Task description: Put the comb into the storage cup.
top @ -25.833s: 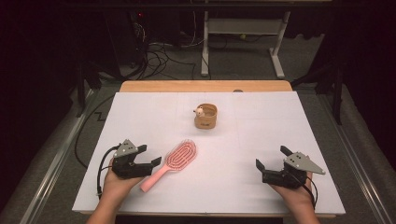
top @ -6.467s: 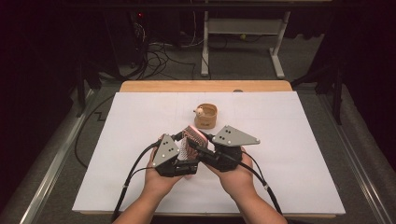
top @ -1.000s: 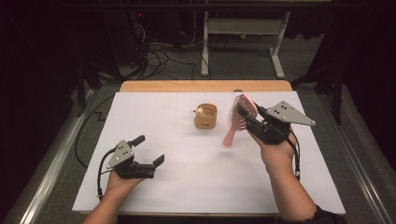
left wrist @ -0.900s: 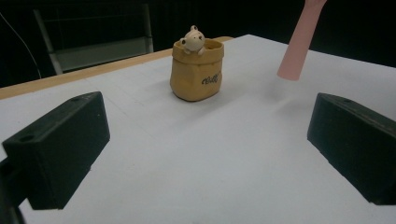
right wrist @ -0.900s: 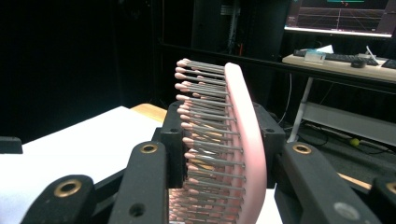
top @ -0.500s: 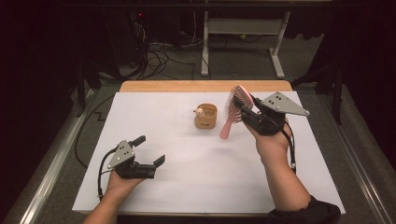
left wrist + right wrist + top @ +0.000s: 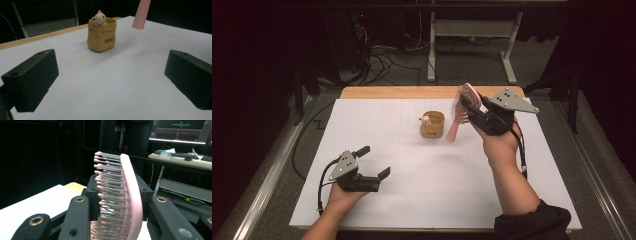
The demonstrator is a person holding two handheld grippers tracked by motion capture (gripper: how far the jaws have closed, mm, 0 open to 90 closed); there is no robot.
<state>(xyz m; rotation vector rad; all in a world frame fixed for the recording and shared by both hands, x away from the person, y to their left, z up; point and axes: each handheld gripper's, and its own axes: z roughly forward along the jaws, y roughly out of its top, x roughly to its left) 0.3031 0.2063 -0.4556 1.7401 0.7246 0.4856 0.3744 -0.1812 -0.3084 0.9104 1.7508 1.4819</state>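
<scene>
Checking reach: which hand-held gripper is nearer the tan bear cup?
Right. The right hand-held gripper, gripping the pink hairbrush, hovers beside the small tan bear cup; the left hand-held gripper rests farther off.

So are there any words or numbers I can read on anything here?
On the cup: one short word in dark cursive, too blurred to read for sure.
On the monitor in the right gripper view: coloured lines and marks, too small to read.
On the brush and table: no writing that I can see.
</scene>
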